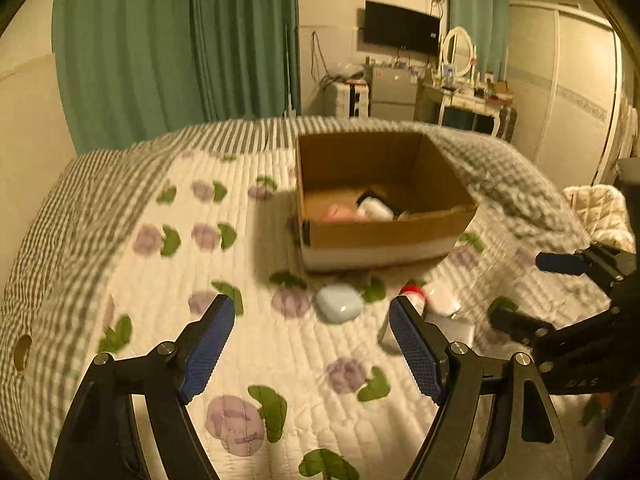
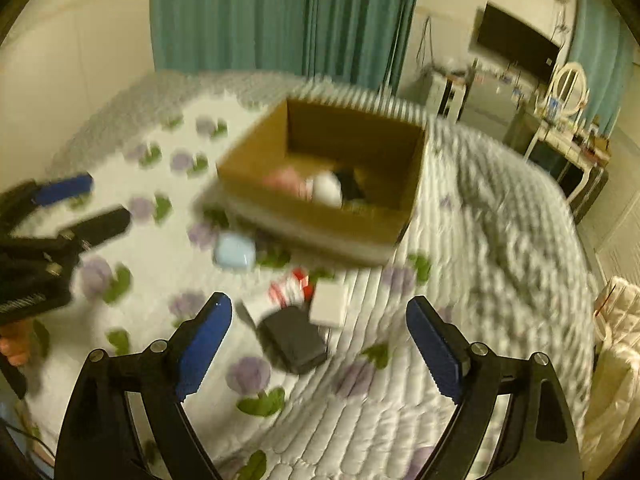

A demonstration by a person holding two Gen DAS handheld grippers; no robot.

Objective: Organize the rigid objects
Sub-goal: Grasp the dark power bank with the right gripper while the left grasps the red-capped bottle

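Note:
An open cardboard box stands on the floral quilt and holds a pink item, a white item and a dark item. In front of it lie a light blue case, a red and white item, a white block and a dark flat box. My left gripper is open and empty, above the quilt just short of the blue case. My right gripper is open and empty, over the dark box; it also shows in the left wrist view.
The bed's quilt ends in a striped edge at the left and far side. Green curtains hang behind. A dresser with a mirror, a small fridge and a wall TV stand at the far right. A white quilted thing lies beside the bed.

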